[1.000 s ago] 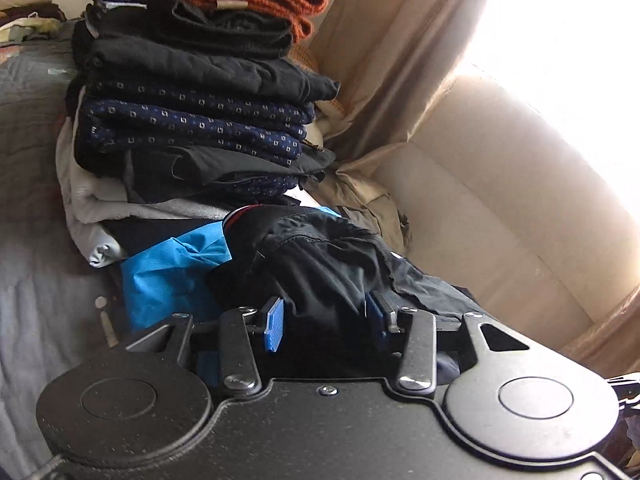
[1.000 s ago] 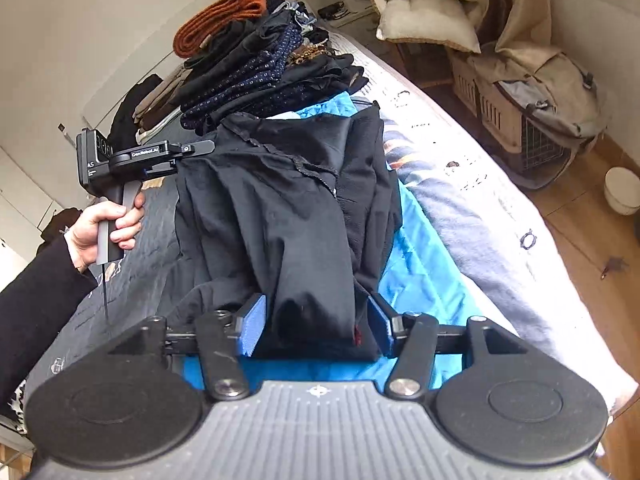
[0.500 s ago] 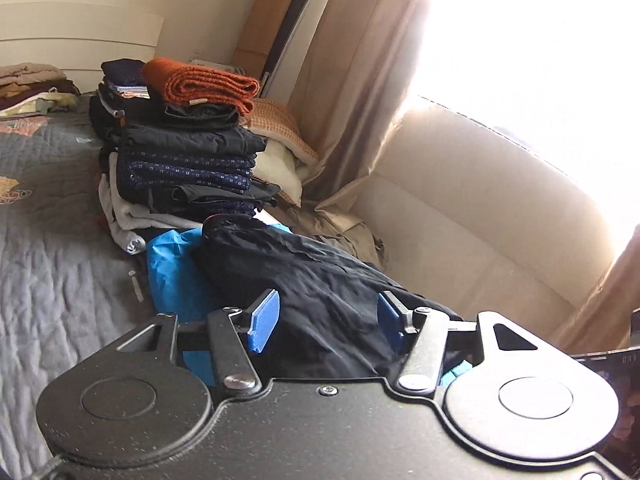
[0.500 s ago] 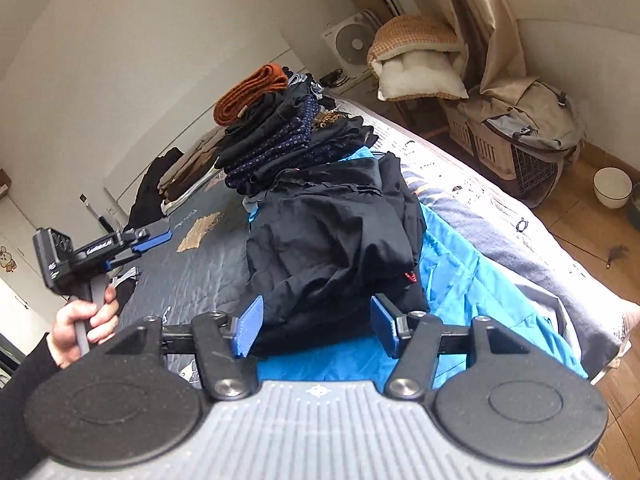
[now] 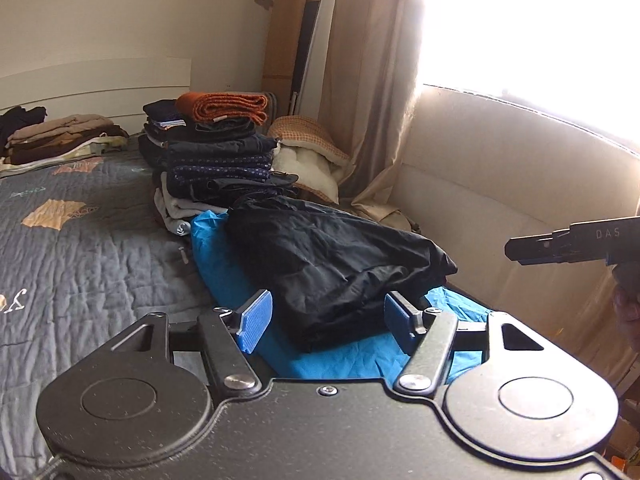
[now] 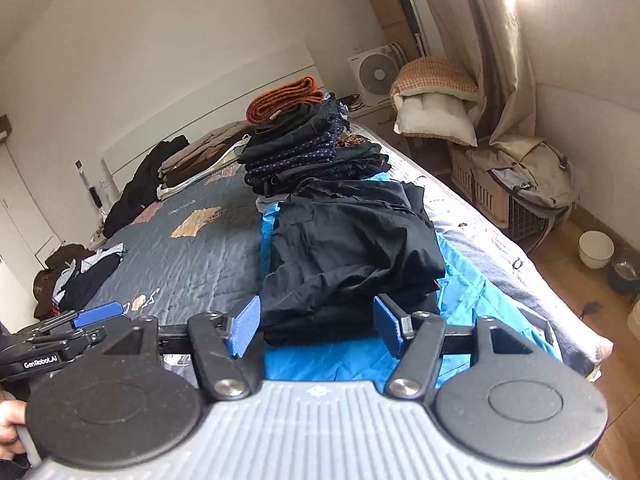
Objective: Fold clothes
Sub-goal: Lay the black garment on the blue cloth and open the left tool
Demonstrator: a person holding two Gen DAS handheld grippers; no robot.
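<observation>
Both grippers, left (image 5: 326, 318) and right (image 6: 316, 324), are opening their fingers wide, gripping nothing, leaving the folded black garment (image 6: 352, 240) resting on the blue cloth (image 6: 460, 284), apparently released.

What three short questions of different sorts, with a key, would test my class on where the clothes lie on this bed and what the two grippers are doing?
1. True or false: the black garment lies on the blue cloth.
2. What tops the stack of folded clothes? A) a white towel B) an orange knit C) a red cap
3. Is either the left gripper or the right gripper gripping fabric?

Key
1. True.
2. B.
3. No. Both sets of jaws are opening, and the pads stand clear of the black garment, which lies on the bed beyond them.
</observation>
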